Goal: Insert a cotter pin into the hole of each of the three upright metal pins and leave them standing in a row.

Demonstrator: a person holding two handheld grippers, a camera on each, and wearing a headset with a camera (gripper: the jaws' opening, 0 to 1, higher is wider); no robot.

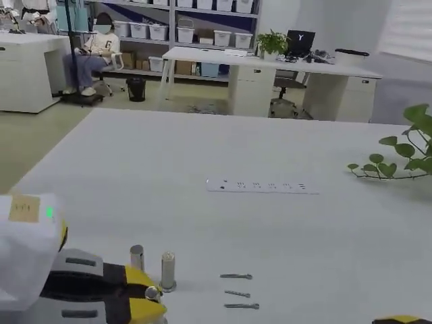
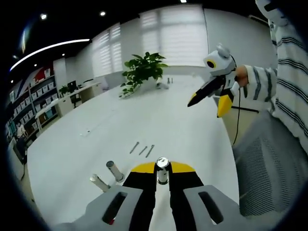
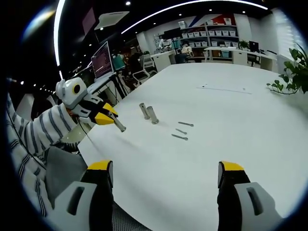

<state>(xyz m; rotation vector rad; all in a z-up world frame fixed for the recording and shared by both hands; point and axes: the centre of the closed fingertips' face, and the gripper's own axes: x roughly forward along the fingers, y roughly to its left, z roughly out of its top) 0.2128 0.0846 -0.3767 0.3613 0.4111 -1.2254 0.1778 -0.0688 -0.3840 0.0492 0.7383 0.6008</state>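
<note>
- One silvery metal pin [image 2: 162,176] is clamped between the jaws of your left gripper [image 2: 162,168].
- Two more metal pins [image 1: 168,271] stand upright, side by side.
- Three cotter pins [image 1: 237,293] lie flat near them, stacked in a column, none inserted.

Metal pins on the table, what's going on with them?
A person is working with two handheld grippers. The left gripper is shut on one metal pin, held tilted near the table edge. Two more upright pins stand on the table, and three cotter pins lie loose beside them. The right gripper is open, holding nothing.
</note>
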